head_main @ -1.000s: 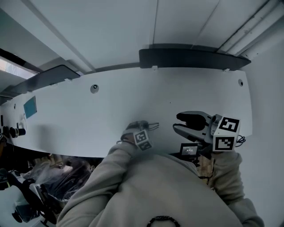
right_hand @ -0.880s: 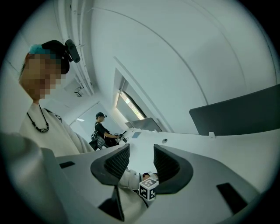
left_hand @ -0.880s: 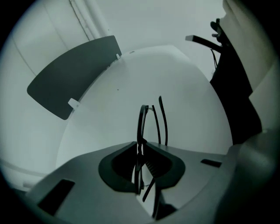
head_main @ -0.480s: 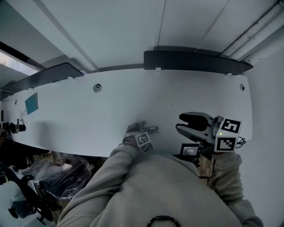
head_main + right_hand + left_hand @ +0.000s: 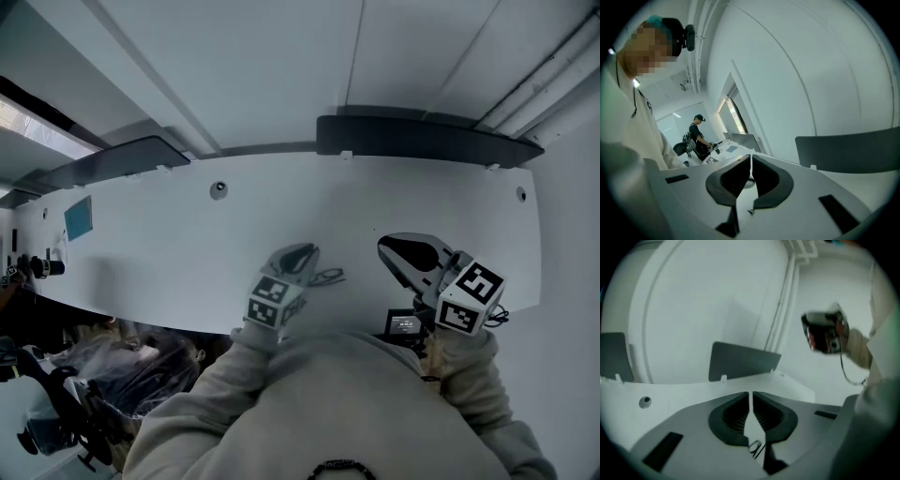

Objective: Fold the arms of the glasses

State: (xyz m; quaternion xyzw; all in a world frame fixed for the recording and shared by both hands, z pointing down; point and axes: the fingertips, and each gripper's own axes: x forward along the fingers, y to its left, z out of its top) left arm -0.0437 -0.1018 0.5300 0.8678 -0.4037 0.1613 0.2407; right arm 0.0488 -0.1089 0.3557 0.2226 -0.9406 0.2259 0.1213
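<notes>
The glasses (image 5: 326,277) are lying on the surface (image 5: 169,244) beside the left claw (image 5: 301,252), both it and the right claw (image 5: 390,249) having just been closing empty to pressed together, so reopening one and nudging an arm inward gently is looking wisest.

White table (image 5: 169,253), glasses (image 5: 325,277) lying on it
The thin-framed glasses rest near the table's front edge, with a round grommet (image 5: 218,189) set in the top farther back and a flat blue patch (image 5: 79,217) toward the left. Dark divider panels (image 5: 422,136) stand along its far edge.
</notes>
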